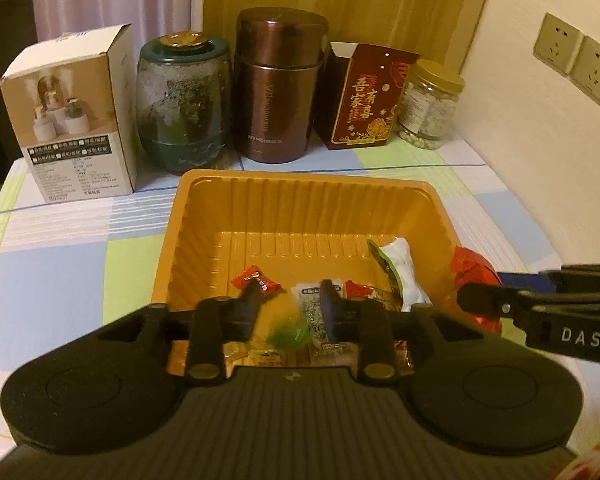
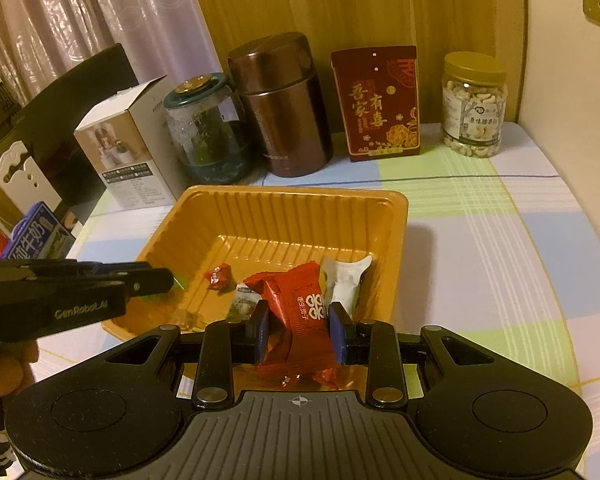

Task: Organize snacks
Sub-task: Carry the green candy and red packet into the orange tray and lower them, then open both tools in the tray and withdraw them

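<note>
An orange plastic tray (image 1: 300,178) (image 2: 292,192) sits on the checked tablecloth. In it lie a small red candy (image 1: 256,278) (image 2: 218,276), a white and green packet (image 1: 400,272) (image 2: 348,284) and a small printed sachet (image 1: 312,300) (image 2: 242,302). My left gripper (image 1: 291,288) (image 2: 168,280) hangs over the tray's near left part, open. A blurred green candy (image 1: 290,330) shows below the gap, and neither pad touches it. My right gripper (image 2: 298,310) (image 1: 466,294) is shut on a red snack packet (image 2: 300,320) (image 1: 472,270) at the tray's near right edge.
Along the back stand a white carton (image 1: 72,120), a teal-lidded glass jar (image 1: 180,108), a brown canister (image 1: 278,88), a red gift box (image 1: 364,100) and a nut jar (image 1: 428,108). The wall with sockets (image 1: 572,60) is on the right. A dark chair (image 2: 76,100) stands past the table's left edge.
</note>
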{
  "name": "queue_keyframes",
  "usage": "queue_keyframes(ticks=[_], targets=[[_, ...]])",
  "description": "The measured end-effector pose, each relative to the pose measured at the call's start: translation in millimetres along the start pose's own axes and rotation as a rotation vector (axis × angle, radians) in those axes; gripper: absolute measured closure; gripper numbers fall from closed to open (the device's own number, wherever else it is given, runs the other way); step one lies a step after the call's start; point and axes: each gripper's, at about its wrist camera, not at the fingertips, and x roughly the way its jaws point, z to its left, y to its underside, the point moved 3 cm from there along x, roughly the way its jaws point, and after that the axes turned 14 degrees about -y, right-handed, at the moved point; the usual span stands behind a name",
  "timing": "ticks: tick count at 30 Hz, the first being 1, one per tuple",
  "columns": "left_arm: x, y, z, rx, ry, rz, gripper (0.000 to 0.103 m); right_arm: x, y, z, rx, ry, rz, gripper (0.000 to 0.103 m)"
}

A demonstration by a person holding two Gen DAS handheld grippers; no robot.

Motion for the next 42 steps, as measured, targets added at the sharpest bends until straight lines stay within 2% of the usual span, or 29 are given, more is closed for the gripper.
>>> queue_keyframes(ticks=[14,34,39,41,42], targets=[[0.1,15.9,8.1,0.015,-0.021,0.022,0.073,2.3,5.4,-3.1,0.018,-0.009,0.009,0.072],[-2.0,17.4,9.2,0.021,-0.022,0.022,0.072,3.3,-2.6,2.1,0.034,-0.009,-0.014,0.071],[-2.3,18.3,10.6,0.015,-0.019,0.023,0.069,6.5,-1.9,0.6,0.051,-0.035,-0.030,0.071],[-3.2,18.5,11.5,0.012,-0.022,0.021,0.067,6.4,-2.0,-2.5,0.080,-0.064,-0.047,0.064],[-4.2,18.9,11.9,0.010,-0.025,0.021,0.065,5.0,-1.8,-4.3,0.095,-0.068,-0.058,0.051]])
